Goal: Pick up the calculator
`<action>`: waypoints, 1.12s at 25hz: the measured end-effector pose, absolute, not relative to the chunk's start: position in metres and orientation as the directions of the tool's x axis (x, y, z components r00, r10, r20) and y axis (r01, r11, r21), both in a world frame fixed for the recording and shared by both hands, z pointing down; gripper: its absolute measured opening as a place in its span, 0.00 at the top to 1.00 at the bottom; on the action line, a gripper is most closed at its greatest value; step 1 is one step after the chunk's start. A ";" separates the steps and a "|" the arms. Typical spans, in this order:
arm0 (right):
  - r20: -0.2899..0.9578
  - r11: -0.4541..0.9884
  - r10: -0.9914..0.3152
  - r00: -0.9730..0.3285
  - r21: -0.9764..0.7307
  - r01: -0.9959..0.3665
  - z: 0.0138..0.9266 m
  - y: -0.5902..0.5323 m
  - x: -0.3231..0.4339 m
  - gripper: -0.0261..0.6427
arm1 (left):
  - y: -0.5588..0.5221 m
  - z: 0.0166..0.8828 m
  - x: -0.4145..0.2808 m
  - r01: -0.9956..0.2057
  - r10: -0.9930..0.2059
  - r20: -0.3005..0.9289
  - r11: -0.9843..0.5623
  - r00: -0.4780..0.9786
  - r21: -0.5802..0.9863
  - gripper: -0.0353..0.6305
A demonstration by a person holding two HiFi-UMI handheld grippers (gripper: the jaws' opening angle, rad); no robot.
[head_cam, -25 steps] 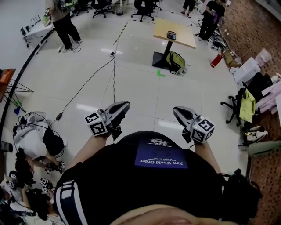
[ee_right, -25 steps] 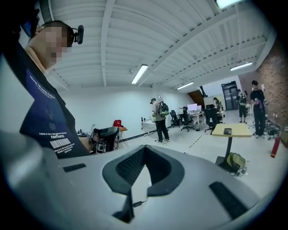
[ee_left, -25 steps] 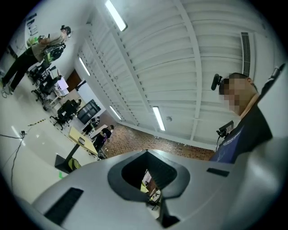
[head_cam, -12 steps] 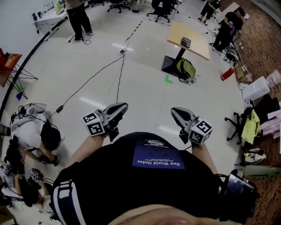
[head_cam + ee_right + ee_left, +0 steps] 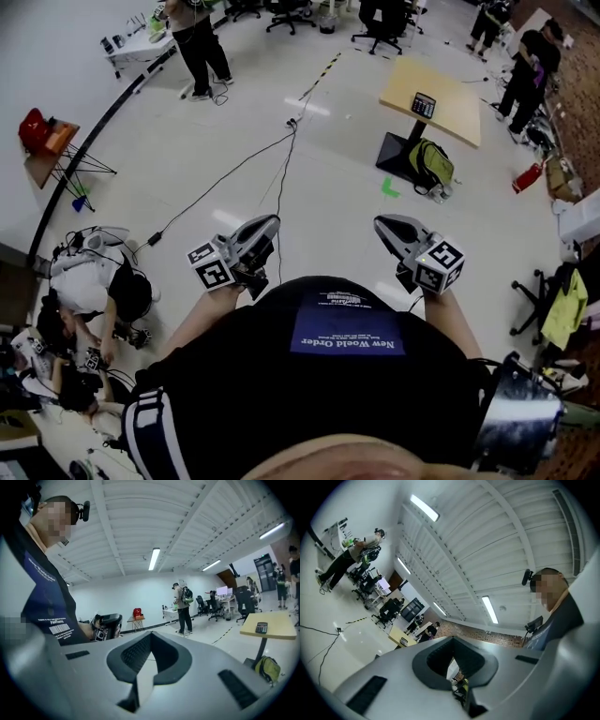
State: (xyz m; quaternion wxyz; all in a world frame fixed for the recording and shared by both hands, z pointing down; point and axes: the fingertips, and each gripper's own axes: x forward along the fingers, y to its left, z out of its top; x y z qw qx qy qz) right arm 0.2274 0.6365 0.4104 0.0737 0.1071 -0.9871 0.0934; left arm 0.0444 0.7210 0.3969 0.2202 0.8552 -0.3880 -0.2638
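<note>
The calculator (image 5: 424,104) is a small dark pad lying on a light wooden table (image 5: 450,120) far ahead on the right. It also shows in the right gripper view as the calculator (image 5: 261,628) on the table (image 5: 276,620), and tiny in the left gripper view (image 5: 404,641). My left gripper (image 5: 265,228) and right gripper (image 5: 382,225) are held side by side in front of my body, well short of the table. Both are shut with nothing between the jaws. The left gripper (image 5: 452,641) points slightly upward at the ceiling, the right gripper (image 5: 149,641) about level.
A green backpack (image 5: 434,167) leans at the table's foot, with a green tape mark (image 5: 391,189) beside it. A black cable (image 5: 253,159) runs across the white floor. A person crouches at left (image 5: 94,291); others stand far off (image 5: 202,42). Office chairs (image 5: 380,23) stand beyond.
The table with the calculator has come nearer and shifted right in the head view as I walk across the floor. Both grippers keep their place before my body, still shut.
</note>
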 end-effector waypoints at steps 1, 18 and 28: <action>0.167 0.958 -0.195 -0.967 -0.177 -0.224 0.411 0.627 0.228 0.98 | 0.713 0.397 0.048 -0.551 -0.781 -0.269 -0.599 0.564 0.581 0.94; 0.215 0.930 -0.294 -0.931 -0.159 -0.330 0.432 0.456 0.104 0.98 | 0.532 0.422 -0.090 -0.491 -0.732 -0.273 -0.640 0.624 0.591 0.94; 0.212 0.929 -0.313 -0.926 -0.137 -0.345 0.417 0.355 -0.020 0.98 | 0.417 0.409 -0.221 -0.489 -0.705 -0.282 -0.674 0.651 0.553 0.94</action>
